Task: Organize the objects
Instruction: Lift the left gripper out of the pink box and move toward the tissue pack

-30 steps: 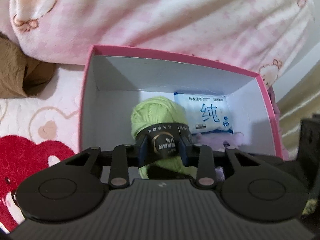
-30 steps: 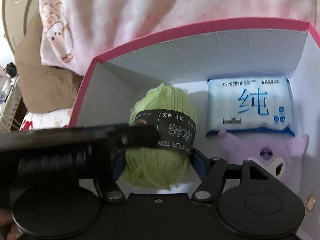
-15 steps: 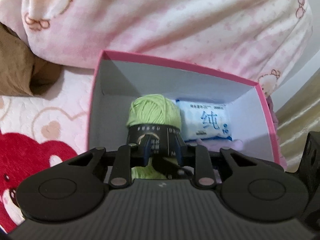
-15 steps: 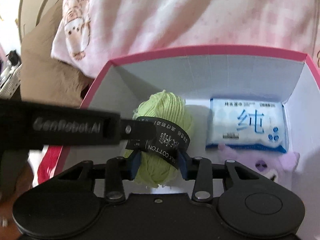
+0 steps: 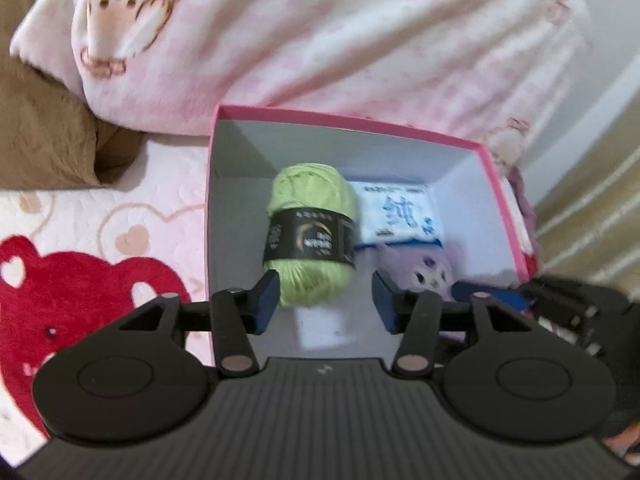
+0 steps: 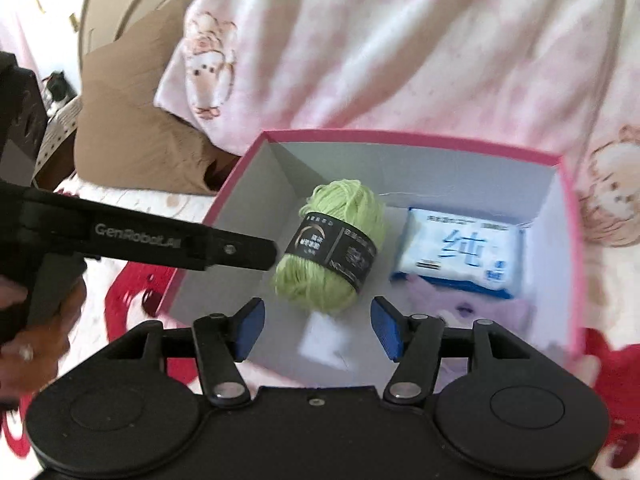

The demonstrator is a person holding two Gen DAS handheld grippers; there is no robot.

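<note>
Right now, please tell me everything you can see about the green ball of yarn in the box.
The yarn ball is a light green skein of soft, loosely wound thread, with a glossy black paper band around its middle printed in gold and white. It lies on its side on the white floor of the pink-rimmed box, toward the left wall, beside the blue and white wipes pack; whether they touch is unclear. No gripper touches it: the left gripper and right gripper stand open before it.
</note>
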